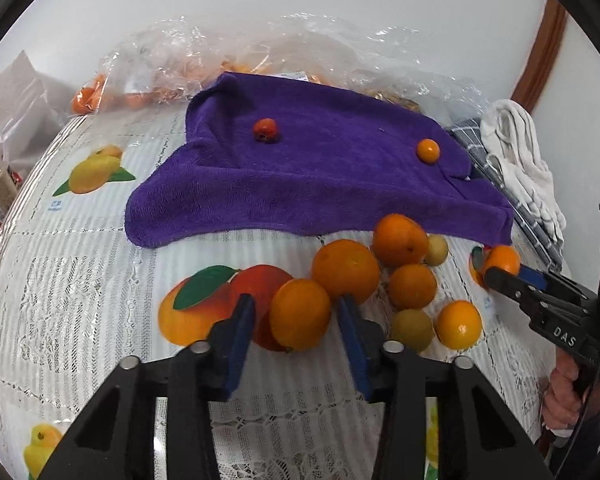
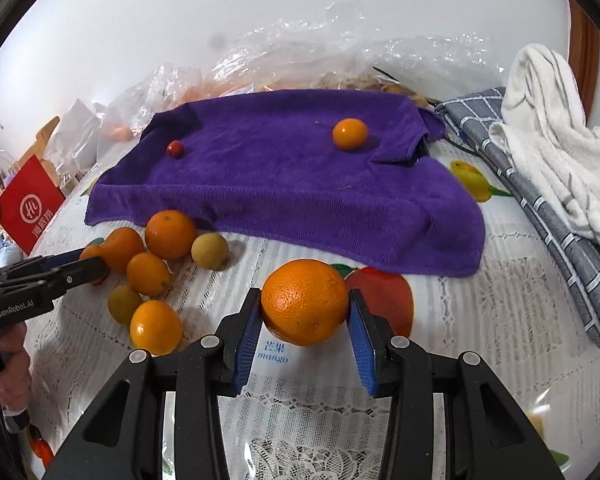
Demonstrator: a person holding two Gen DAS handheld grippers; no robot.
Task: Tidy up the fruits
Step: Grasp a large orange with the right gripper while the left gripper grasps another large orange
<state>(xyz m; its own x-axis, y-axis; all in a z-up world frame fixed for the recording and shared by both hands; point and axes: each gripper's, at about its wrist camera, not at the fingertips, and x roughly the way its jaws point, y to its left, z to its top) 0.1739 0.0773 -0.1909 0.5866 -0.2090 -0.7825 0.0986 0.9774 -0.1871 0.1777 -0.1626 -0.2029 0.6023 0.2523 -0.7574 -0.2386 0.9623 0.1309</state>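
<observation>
Work surface: table covered in a white lace-pattern tablecloth with printed fruit [image 1: 80, 264]. Right gripper [image 2: 305, 308] is clamped on a large round dimpled orange [image 2: 304, 300], with both blue pads [image 2: 249, 332] flat against its sides. The fruit sits just in front of the near edge of a rumpled purple terry towel [image 1: 300, 184]; the left wrist view shows the same pair at the far right. Left gripper [image 1: 296, 304] has its jaws narrowly set around a smaller smooth orange [image 1: 300, 314] lying over a printed peach. A sliver of cloth shows at either side of the fruit, so I cannot tell if the pads actually press on it. Loose cluster just beside that fruit, near the towel's front hem: four oranges [image 2: 170, 234] and two dull yellow-green round fruits [image 2: 210, 251], several touching one another. On the towel, well apart: a small red fruit [image 1: 265, 130] to the left and a small glossy orange fruit [image 1: 428, 151] to the right. Behind the towel are crumpled clear plastic bags [image 1: 172, 52] with orange fruit inside. To its right, a grey checked cloth [image 2: 556, 232] lies under a white towel [image 2: 548, 120]. A red paper bag [image 2: 30, 208] is at far left. A hand [image 1: 564, 400] grips the right gripper's handle.
</observation>
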